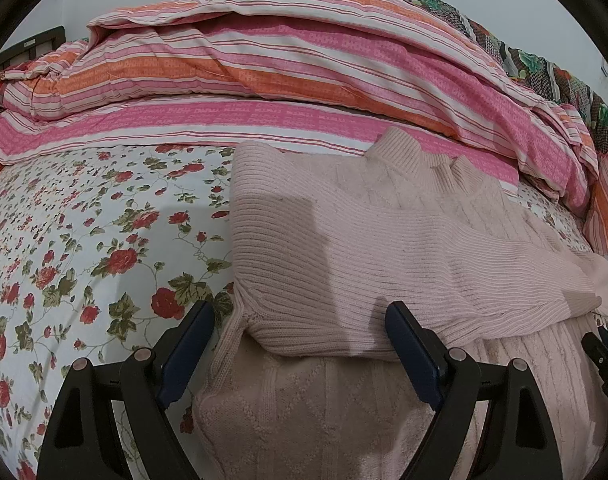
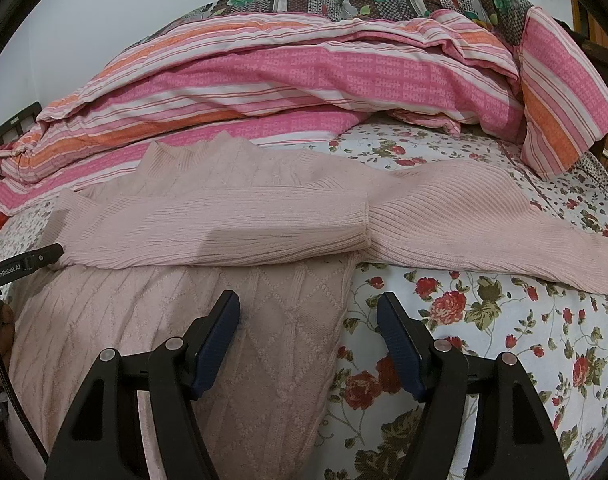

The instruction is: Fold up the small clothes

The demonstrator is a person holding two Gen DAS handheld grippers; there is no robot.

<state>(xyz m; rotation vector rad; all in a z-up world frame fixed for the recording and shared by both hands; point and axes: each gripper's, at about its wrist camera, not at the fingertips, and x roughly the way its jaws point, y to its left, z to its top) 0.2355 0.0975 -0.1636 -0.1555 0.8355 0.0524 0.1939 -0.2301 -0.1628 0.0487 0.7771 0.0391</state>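
Two quilts (image 2: 304,68) lay heaped along the bed's (image 1: 63,220) far edge; both grippers (image 1: 299,324) (image 2: 308,316) gaped empty over the pink sweater's (image 2: 223,216) near part.

We look from two wrist cameras, each set just behind its own fingers and facing forward over the bed (image 1: 63,220) toward the far edge, where the striped quilt (image 1: 263,80) lies. The left view sits low and close over the left side of the pink sweater (image 1: 344,240). The right view sits close over its right side. Both views share the sweater (image 2: 223,220), the quilt (image 2: 304,72) and the flowered sheet (image 2: 504,320).
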